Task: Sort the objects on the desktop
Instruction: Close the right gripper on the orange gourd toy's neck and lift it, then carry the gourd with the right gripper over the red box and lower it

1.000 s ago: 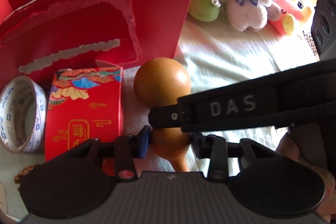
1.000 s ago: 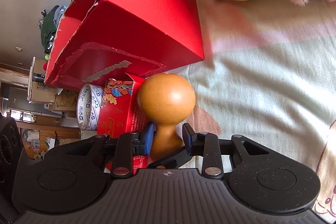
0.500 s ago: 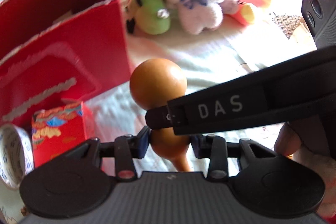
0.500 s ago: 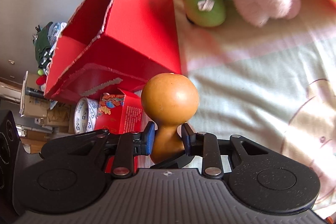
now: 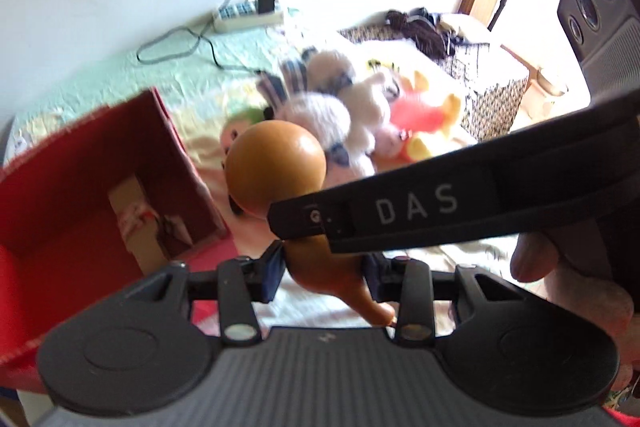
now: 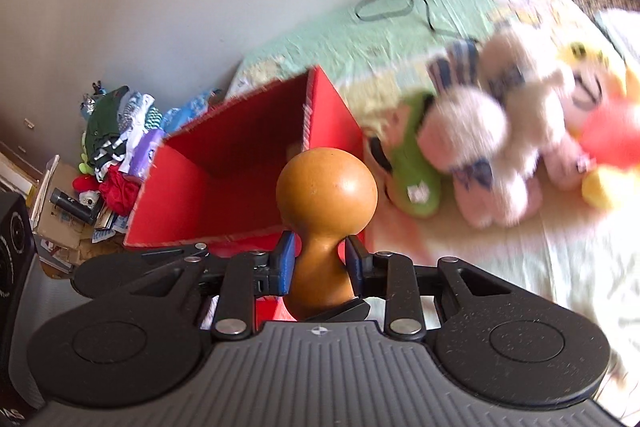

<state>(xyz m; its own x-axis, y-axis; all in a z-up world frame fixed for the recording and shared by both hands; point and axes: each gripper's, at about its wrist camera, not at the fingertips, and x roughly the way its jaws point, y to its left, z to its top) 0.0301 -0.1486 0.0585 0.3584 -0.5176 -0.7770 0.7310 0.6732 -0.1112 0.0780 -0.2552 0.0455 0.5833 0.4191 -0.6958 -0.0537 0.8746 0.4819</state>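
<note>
An orange-brown gourd [image 5: 276, 163] is held up in the air by both grippers. My left gripper [image 5: 324, 269] is shut on its lower bulb. The right gripper's black finger [image 5: 420, 207], marked DAS, crosses in front from the right. In the right wrist view the gourd [image 6: 326, 187] stands upright, its narrow waist clamped between the blue pads of my right gripper [image 6: 320, 263]. An open red cardboard box [image 5: 60, 195] lies below and to the left of the gourd. In the right wrist view the red box [image 6: 240, 147] is directly behind the gourd.
Plush toys [image 5: 360, 115] lie in a row right of the box on a pale green cloth; the plush toys [image 6: 480, 147] are blurred. A power strip [image 5: 248, 15] with cables sits by the wall. A black speaker [image 5: 600, 7] stands far right. Clutter [image 6: 112, 147] is heaped beyond the box.
Both grippers have risen with the gourd. The box's open inside now shows from above. The tape roll and the small red packet have dropped out of view.
</note>
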